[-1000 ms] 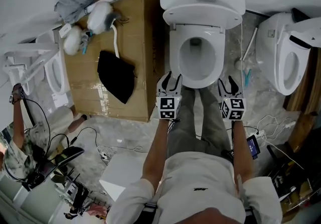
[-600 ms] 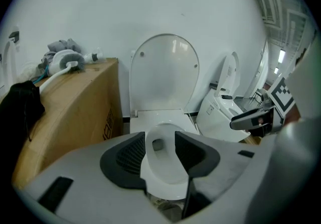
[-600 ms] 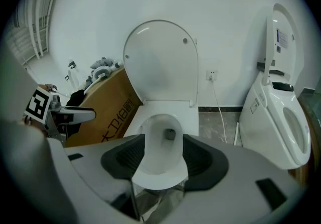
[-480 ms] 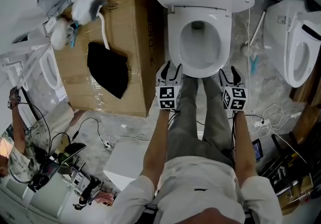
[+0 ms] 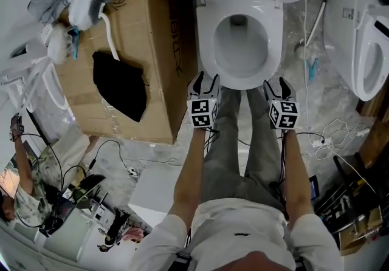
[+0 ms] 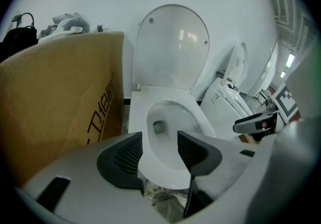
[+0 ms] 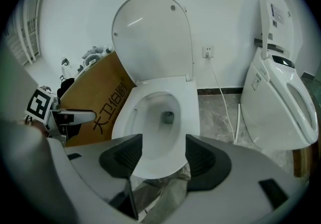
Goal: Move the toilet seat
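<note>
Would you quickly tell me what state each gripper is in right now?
Left gripper: jaws opening, apart, gripping nothing.
Right gripper: jaws opening, apart, gripping nothing.

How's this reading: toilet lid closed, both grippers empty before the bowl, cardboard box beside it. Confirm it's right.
Wrong: the toilet lid is raised, upright behind the bowl, as the right gripper view shows. The rest holds: left gripper and right gripper, jaws opening, empty before the bowl; cardboard box beside it.
</note>
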### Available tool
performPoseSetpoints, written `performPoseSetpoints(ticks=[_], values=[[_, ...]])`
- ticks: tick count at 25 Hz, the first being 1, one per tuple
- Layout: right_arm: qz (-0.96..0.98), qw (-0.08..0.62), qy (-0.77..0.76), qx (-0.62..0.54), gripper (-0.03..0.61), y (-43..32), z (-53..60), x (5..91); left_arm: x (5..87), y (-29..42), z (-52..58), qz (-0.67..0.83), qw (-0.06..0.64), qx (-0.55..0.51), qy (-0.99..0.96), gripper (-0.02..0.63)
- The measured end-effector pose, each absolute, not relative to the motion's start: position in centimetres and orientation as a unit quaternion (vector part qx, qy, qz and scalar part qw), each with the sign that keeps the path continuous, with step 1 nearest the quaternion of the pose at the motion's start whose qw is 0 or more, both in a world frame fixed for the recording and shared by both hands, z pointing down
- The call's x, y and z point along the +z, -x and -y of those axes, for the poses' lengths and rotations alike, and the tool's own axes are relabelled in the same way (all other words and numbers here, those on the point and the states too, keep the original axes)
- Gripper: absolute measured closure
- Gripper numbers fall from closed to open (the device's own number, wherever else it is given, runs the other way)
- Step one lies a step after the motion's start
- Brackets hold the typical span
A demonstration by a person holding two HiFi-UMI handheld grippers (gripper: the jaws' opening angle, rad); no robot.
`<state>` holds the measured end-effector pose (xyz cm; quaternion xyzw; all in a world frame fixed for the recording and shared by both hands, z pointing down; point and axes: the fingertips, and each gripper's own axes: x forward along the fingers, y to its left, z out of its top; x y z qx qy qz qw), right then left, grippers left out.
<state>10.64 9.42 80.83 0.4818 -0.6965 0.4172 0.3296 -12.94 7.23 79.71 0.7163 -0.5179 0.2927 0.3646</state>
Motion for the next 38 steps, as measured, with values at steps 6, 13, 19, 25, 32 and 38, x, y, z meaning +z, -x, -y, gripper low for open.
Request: performPoseSetpoints(ticks=[6, 13, 19, 25, 32, 38], values=[[0.685, 0.334, -0.483, 0.431, 0.302, -11.0, -10.1, 83.5, 83.0, 12.7, -8.1, 0.508, 0.386, 0.307, -0.706, 0.365], [0.658, 0.332, -0.494, 0.462, 0.278, -11.7, -11.2, 87.0, 86.5, 12.6, -9.2, 0.492, 0.407, 0.324, -0.698, 0.33], [0.648, 0.322, -0.495, 0.481, 0.252, -11.6, -11.8, 89.5, 89.6, 13.1, -10.0, 0.496, 0.425, 0.331, -0.681, 0.301], [0.628, 0.307, -0.501, 0.51, 0.22, -11.4, -12.6, 91.9, 91.8, 13.0, -10.8, 0.491, 0.452, 0.319, -0.673, 0.277], [0.608, 0.284, -0.514, 0.534, 0.204, -11.1, -13.1, 94.2, 94.2, 12.2, -11.9, 0.482, 0.485, 0.312, -0.659, 0.242], [0.62, 0.282, -0.493, 0.541, 0.206, -9.8, -13.7, 95.5, 95.3, 11.4, -12.0, 0.481, 0.5, 0.306, -0.651, 0.241]])
